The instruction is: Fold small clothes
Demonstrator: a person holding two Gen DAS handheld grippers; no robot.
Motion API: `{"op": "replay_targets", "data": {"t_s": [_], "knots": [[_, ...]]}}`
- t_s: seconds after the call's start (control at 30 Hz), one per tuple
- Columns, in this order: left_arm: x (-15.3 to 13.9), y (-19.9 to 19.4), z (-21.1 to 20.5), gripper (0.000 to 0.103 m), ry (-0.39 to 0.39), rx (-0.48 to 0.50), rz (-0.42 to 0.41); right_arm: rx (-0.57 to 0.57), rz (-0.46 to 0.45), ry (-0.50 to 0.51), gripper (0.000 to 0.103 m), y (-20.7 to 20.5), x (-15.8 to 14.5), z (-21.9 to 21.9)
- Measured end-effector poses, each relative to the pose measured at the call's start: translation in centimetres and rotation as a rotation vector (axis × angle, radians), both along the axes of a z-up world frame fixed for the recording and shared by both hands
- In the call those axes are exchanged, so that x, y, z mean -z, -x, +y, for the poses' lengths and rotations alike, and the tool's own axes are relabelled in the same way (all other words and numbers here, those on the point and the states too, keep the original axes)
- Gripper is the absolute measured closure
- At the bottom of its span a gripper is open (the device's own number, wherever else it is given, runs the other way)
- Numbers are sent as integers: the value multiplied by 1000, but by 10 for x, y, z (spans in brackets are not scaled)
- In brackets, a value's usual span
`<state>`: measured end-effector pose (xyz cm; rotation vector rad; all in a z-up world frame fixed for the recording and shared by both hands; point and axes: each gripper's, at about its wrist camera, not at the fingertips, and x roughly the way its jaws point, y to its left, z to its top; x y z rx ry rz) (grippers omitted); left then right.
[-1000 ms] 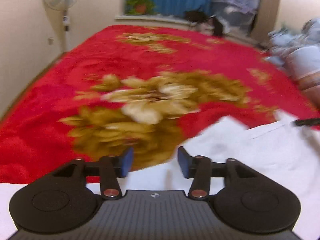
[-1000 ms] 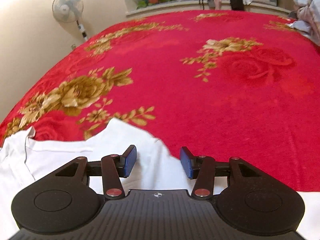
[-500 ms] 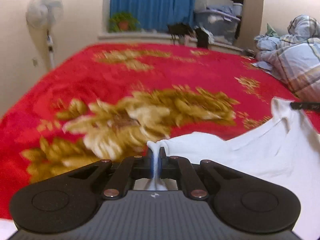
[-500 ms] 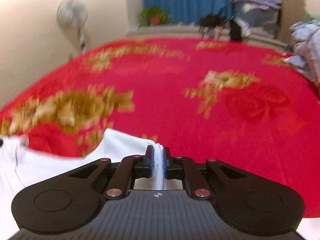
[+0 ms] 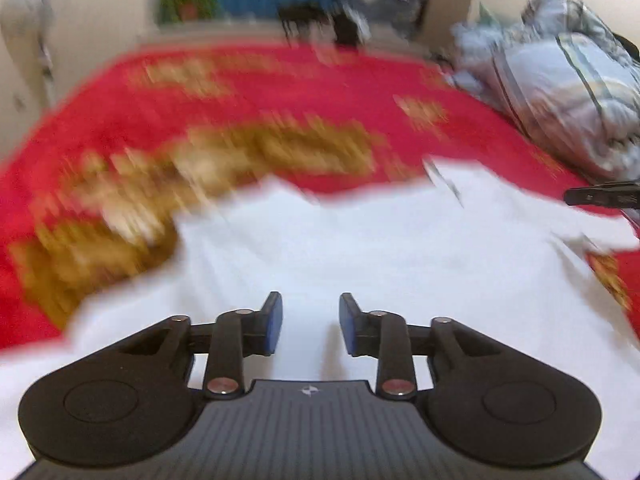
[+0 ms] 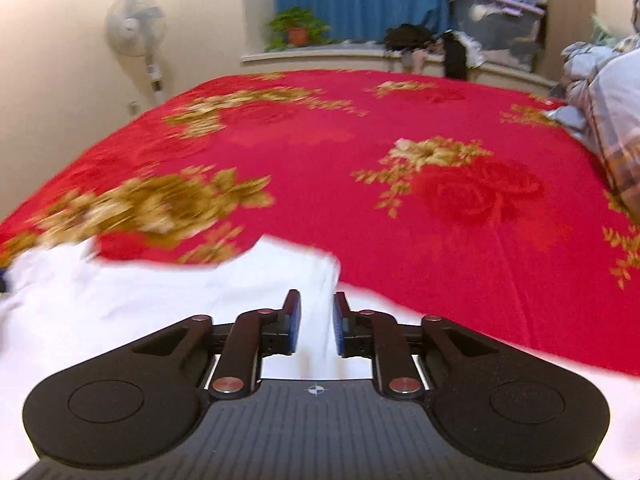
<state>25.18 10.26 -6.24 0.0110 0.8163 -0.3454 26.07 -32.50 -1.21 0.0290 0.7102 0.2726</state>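
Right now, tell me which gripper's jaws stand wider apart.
The left gripper: its opening jaws show a broader gap over the white garment than the right gripper, also opening.

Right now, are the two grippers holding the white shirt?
No. The left gripper and right gripper are both opening, and the white shirt lies loose beneath them.

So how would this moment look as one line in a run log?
task: fold small clothes | left gripper: jaws opening, nothing pinched | right gripper: jaws opening, nothing pinched | white garment: lying on red blanket
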Motion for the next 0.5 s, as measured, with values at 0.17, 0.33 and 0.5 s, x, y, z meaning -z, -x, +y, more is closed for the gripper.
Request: {"op": "replay_targets", "data": {"t_s": [0.17,0.33,0.5], "knots": [[15,55,-19,67,-159,-17,59,-48,169,22,72,89,7,-26],[5,128,-17,64,-180,-65,156,9,347,50,71,164,33,-50],[6,223,-9,51,-202,-98,241,61,393,63,70,226,48,-71]]}}
